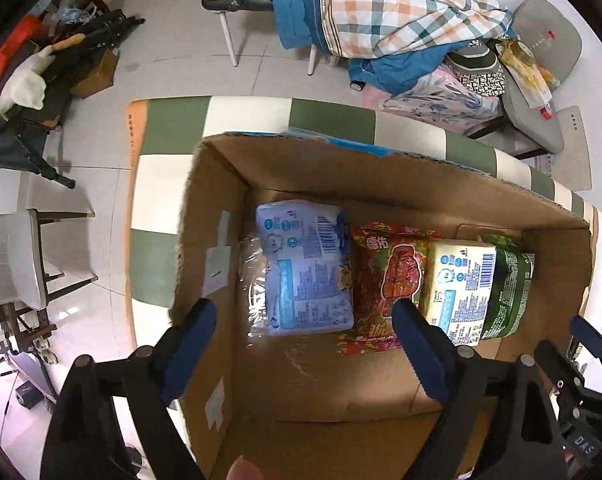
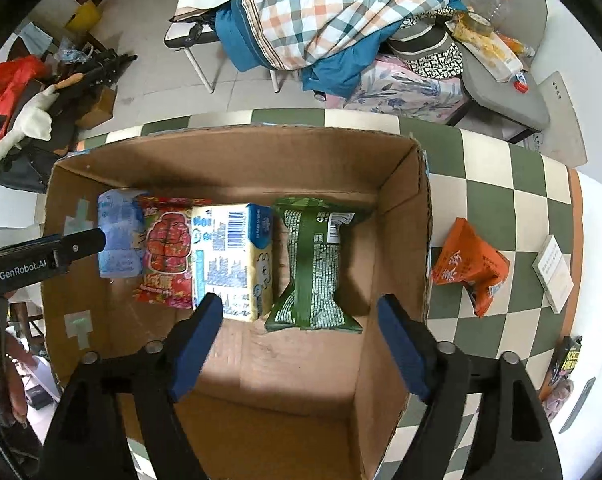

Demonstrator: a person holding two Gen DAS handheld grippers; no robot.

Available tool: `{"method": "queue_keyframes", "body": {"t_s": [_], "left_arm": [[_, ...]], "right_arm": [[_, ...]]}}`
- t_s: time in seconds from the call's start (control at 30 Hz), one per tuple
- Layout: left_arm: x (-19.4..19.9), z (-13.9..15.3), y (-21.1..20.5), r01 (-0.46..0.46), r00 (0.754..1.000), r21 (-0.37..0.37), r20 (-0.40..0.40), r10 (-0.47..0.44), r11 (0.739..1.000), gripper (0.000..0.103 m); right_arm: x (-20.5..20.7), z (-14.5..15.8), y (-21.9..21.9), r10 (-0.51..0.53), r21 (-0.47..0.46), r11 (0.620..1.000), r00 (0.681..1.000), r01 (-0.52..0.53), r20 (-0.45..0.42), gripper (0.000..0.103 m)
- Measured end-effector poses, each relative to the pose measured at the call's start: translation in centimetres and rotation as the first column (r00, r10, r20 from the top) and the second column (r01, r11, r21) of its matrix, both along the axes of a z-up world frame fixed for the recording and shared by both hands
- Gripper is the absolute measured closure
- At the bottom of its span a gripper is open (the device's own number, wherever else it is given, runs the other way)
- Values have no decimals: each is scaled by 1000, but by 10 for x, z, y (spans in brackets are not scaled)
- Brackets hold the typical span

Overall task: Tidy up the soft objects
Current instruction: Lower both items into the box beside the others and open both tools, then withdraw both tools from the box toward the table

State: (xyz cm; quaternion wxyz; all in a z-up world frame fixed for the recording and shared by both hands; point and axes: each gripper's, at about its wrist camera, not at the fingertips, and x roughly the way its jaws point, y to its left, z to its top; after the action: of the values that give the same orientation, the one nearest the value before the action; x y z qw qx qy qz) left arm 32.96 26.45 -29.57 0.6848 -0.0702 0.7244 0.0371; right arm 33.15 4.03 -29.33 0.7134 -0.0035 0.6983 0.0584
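Over the cardboard box (image 1: 381,176), the left claw (image 1: 305,352) is spread wide, holding nothing, its left finger outside the box's left wall. Ahead of it lies the blue tissue pack (image 1: 307,268), then the red snack bag (image 1: 389,276). The right claw (image 2: 301,340) gapes equally, empty; ahead of its left finger is the yellow tissue pack (image 2: 233,260), with the green bag (image 2: 315,264) between its fingers, every long axis pointing away. Right of it, an orange bag (image 2: 467,264) lies on the checkered desk (image 2: 501,184); chairs with bedding beyond
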Motion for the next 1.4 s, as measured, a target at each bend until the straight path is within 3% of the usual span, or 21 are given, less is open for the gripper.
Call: {"method": "queue_keyframes", "body": {"t_s": [0.07,0.17,0.3,0.43,0.6,0.77,1.07,1.4], "left_arm": [[-4,6,0,0,1000,-4,13,0,1000,13],[-15,19,1,5,999,8,52,-5,1000,9],[-38,38,-4,22,992,38,120,-27,999,3],[-65,55,-12,39,981,75,188,-52,996,1],[-101,72,-25,42,968,55,246,-54,998,1],[-138,88,-38,41,949,115,305,-75,993,1],[-196,132,-48,28,921,97,384,-63,995,1],[-228,181,-55,27,896,92,439,-65,995,1]], "right_arm": [[-5,5,1,0,8,1000,1000,0,3,18],[-14,13,3,10,14,1000,1000,-10,12,5],[-29,21,2,13,-1,1000,999,-13,30,0],[-52,25,0,17,-19,1000,998,-16,56,0],[-87,31,-6,2,-23,1000,996,0,87,0],[-121,48,-12,-1,-24,1000,990,5,139,0],[-179,104,-37,-34,24,999,971,29,238,0],[-229,160,-54,-38,102,995,953,7,302,0]]}}
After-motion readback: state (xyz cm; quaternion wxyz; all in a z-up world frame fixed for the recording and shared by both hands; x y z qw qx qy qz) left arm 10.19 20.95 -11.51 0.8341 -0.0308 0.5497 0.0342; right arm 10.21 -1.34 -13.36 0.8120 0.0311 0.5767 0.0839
